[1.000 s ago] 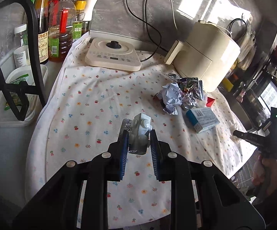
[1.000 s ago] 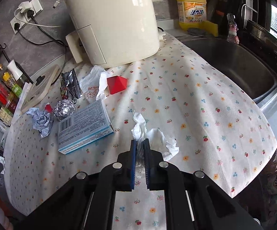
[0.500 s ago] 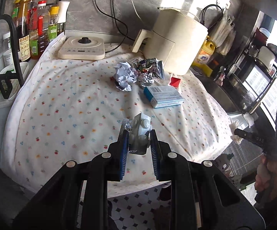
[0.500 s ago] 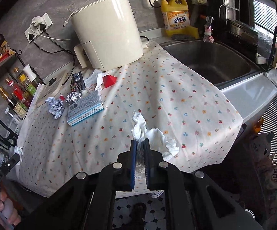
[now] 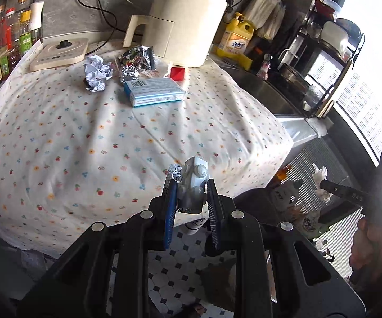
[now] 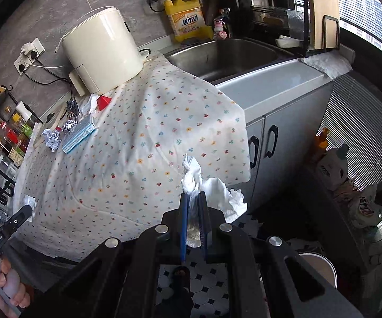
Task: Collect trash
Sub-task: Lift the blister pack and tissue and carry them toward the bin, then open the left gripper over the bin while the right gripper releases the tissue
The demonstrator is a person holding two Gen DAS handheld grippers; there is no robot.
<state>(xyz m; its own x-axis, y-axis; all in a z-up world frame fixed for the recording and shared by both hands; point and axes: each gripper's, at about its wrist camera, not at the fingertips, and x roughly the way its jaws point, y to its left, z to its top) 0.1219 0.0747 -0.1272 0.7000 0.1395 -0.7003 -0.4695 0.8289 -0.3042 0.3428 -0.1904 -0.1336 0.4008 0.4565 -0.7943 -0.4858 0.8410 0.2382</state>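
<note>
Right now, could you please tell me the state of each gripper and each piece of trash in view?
Left gripper: shut on blister pack.
Right gripper: shut on tissue.
Crumpled paper: lying on tablecloth.
Blue box: lying flat.
Foil ball: beside the box.

The left wrist view looks from off the front edge of the worktop (image 5: 90,143), above the tiled floor (image 5: 180,278), facing back toward the grey wall and the cream appliance (image 5: 183,23), with the sink side at its right. The right wrist view sits higher and farther out, apparently to the right of the other, angled down across the cloth's front corner toward the sink (image 6: 225,55) and cabinet doors (image 6: 267,143). Both share the flowered worktop, the cream appliance (image 6: 103,50), the blue box (image 5: 153,91) (image 6: 78,133) and the yellow bottle (image 5: 237,39) (image 6: 187,20). Each catches the other gripper at its frame edge: left gripper (image 6: 13,222), right gripper (image 5: 349,193).
</note>
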